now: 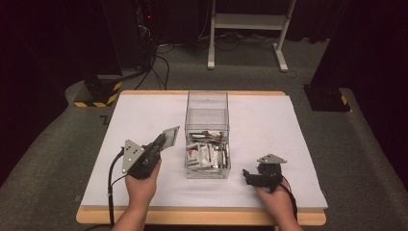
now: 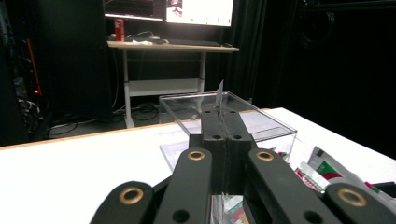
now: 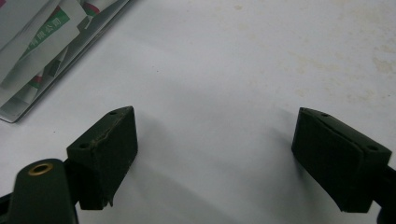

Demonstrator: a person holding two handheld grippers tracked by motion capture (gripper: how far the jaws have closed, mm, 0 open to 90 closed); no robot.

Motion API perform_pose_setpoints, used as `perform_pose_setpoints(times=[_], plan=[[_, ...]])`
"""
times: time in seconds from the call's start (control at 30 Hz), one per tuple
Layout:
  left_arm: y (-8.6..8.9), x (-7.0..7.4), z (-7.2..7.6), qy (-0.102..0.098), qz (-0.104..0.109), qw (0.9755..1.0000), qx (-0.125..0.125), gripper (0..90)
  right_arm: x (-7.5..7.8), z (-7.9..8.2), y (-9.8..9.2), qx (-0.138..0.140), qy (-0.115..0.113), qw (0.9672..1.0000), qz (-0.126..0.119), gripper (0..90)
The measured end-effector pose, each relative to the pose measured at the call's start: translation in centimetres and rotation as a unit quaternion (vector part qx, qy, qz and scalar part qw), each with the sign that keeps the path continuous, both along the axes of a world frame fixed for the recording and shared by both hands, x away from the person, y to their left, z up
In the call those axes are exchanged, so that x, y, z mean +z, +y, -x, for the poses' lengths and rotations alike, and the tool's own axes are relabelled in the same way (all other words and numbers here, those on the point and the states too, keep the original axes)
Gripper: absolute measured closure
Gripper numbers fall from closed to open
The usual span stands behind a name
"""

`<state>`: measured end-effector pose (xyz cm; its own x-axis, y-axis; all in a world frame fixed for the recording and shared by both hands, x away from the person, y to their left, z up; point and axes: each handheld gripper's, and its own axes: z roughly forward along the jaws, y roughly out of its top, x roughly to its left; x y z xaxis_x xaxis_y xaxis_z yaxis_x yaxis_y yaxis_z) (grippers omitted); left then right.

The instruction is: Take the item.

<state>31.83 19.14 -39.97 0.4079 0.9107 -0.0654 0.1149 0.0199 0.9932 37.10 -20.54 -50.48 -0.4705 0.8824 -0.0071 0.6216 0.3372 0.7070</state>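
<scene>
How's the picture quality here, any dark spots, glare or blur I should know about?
High view: white table bright and evenly lit, surroundings nearly black, clear box shows faint reflections. Left gripper view: near jaws soft, monitor in the background blown out. Right gripper view: close, slightly soft, with jaw shadows on the table; packets cropped at the corner.
</scene>
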Motion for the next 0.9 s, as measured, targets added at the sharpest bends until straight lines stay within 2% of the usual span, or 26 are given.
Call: perform_pose_setpoints(times=[0.57, 0.9], plan=[[1.6, -0.7, -0.8, 0.008, -0.014, 0.9996, 0.022, 90.0, 0.0, 0.0, 0.0, 0.000, 0.000, 1.0000, 0.000, 14.1], [2.5, -1.4, -1.6, 0.020, -0.013, 0.9993, 0.028, 90.0, 0.0, 0.0, 0.0, 0.000, 0.000, 1.0000, 0.000, 14.1]])
